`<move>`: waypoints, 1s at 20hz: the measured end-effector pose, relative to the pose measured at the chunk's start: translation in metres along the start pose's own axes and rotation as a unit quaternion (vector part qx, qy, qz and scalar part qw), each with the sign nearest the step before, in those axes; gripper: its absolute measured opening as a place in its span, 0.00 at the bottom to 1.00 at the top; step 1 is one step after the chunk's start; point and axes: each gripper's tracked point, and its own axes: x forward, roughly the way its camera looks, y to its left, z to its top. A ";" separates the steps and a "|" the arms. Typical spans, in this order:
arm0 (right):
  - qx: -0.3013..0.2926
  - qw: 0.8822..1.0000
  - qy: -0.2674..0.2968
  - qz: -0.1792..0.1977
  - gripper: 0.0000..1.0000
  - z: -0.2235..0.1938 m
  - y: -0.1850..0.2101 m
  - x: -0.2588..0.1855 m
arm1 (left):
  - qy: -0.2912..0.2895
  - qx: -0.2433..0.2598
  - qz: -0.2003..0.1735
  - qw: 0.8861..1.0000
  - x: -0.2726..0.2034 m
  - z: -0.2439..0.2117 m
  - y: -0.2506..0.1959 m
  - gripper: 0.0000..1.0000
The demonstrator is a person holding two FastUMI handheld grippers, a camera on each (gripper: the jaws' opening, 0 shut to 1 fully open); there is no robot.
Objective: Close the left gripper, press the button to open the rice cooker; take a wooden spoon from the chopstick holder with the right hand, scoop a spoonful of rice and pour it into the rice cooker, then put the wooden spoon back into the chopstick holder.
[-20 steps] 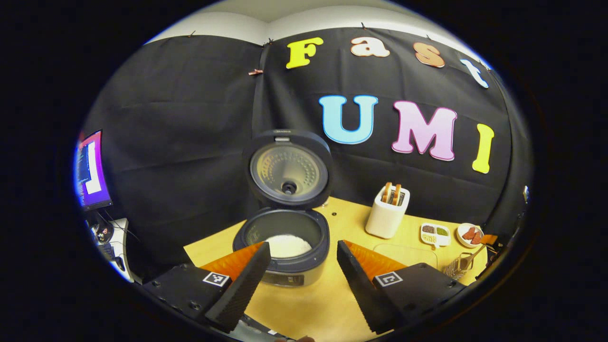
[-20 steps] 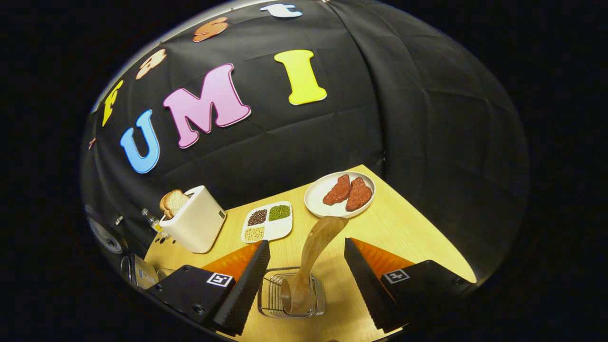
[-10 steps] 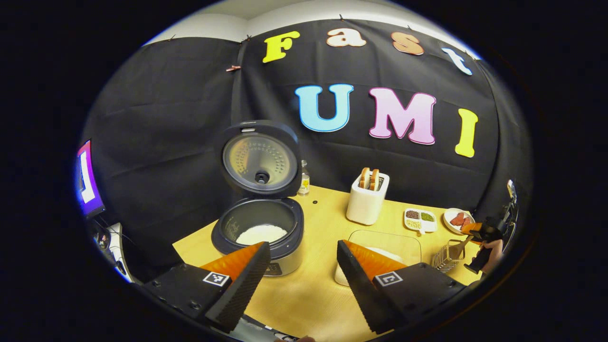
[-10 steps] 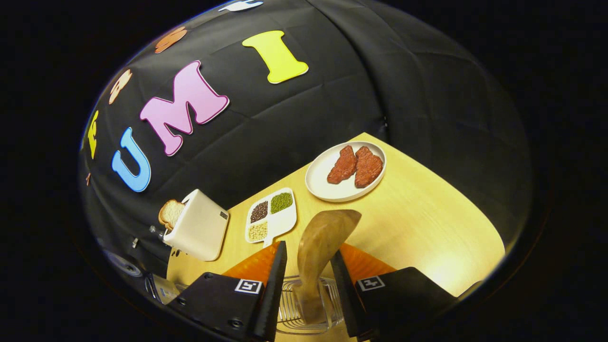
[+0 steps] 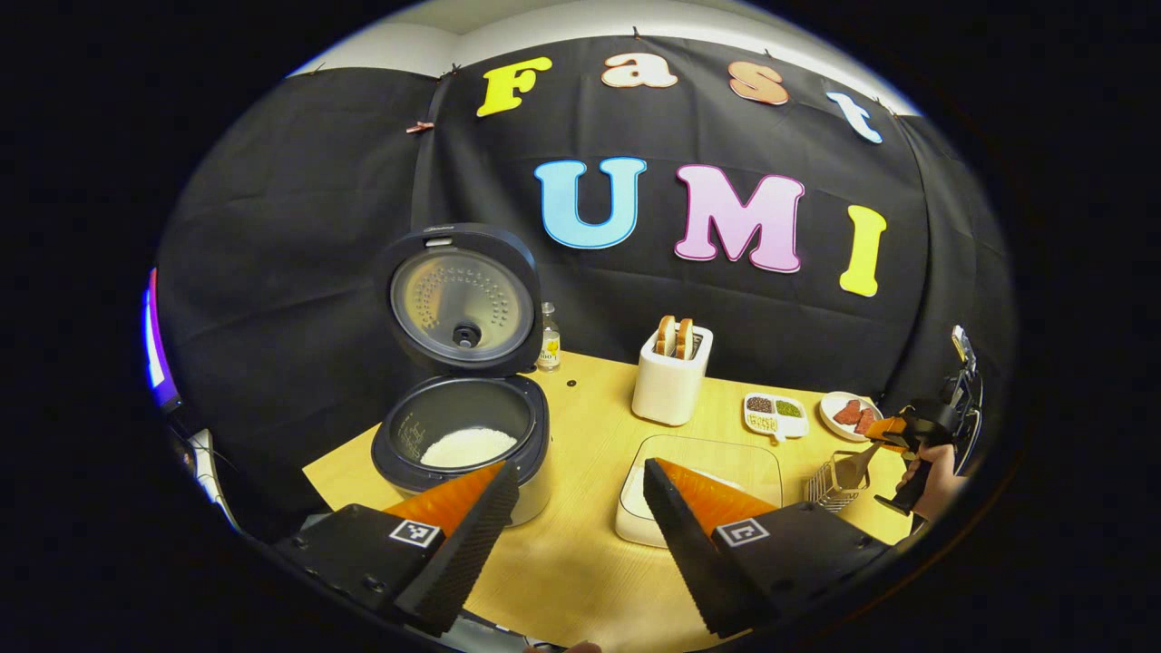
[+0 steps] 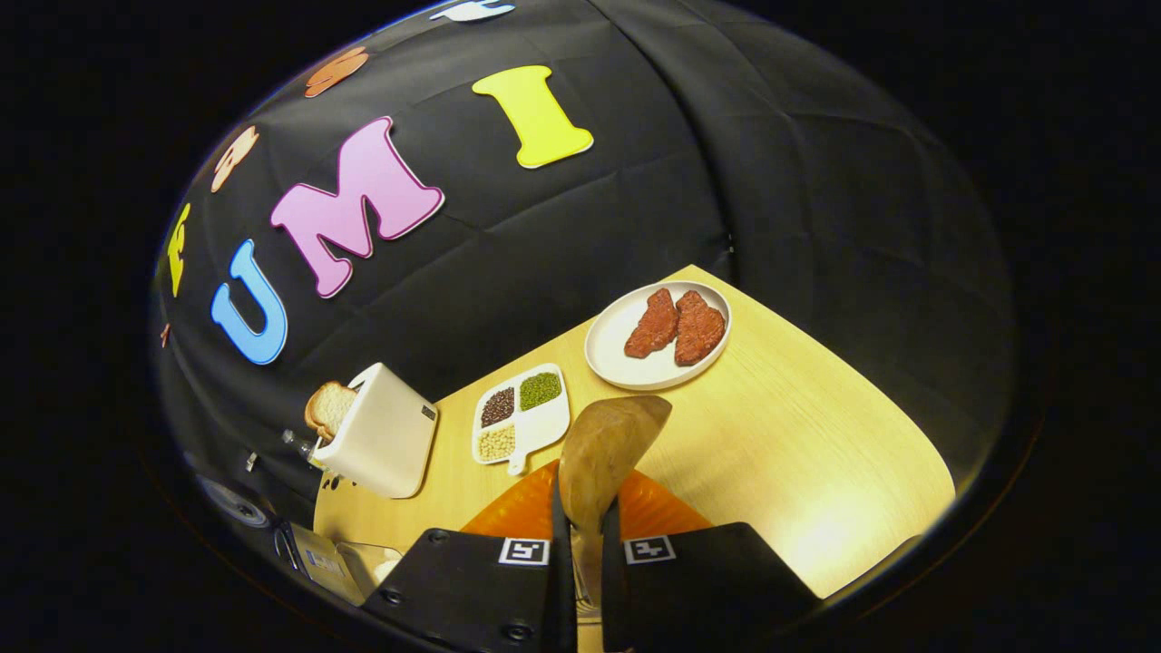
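The dark rice cooker [image 5: 463,444] stands with its lid [image 5: 453,299] raised and white rice inside the pot. My left gripper [image 5: 576,508] hangs open above the table in front of it, holding nothing. A clear container of rice [image 5: 703,472] lies beside the cooker. In the right gripper view, my right gripper [image 6: 580,553] is shut on the handle of the wooden spoon [image 6: 603,453], whose broad end sticks up past the fingers. In the left gripper view that gripper [image 5: 893,435] and a hand [image 5: 934,476] are at the wire chopstick holder [image 5: 834,485].
A white toaster [image 5: 669,381] with bread stands at the back. A divided dish of beans [image 6: 521,417] and a white plate with two red pieces [image 6: 658,336] lie beyond the spoon. A small bottle [image 5: 548,337] stands behind the cooker. A monitor edge [image 5: 156,349] glows at far left.
My right gripper closed from wide open onto the spoon handle. The left gripper pulled back and swung right, so the cooker moved left in its view and the rice container came into sight.
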 end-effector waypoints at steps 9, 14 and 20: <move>0.009 0.997 -0.075 0.023 0.15 0.044 0.070 -0.073 | -0.020 -0.022 -0.030 0.999 0.012 0.008 0.067 0.95; -0.010 0.996 -0.073 0.053 0.15 0.018 0.133 -0.097 | -0.032 -0.011 -0.059 0.998 0.018 0.008 0.098 0.95; -0.061 0.994 -0.047 0.077 0.15 -0.048 0.187 -0.090 | -0.033 -0.003 -0.094 0.995 0.024 0.004 0.124 0.96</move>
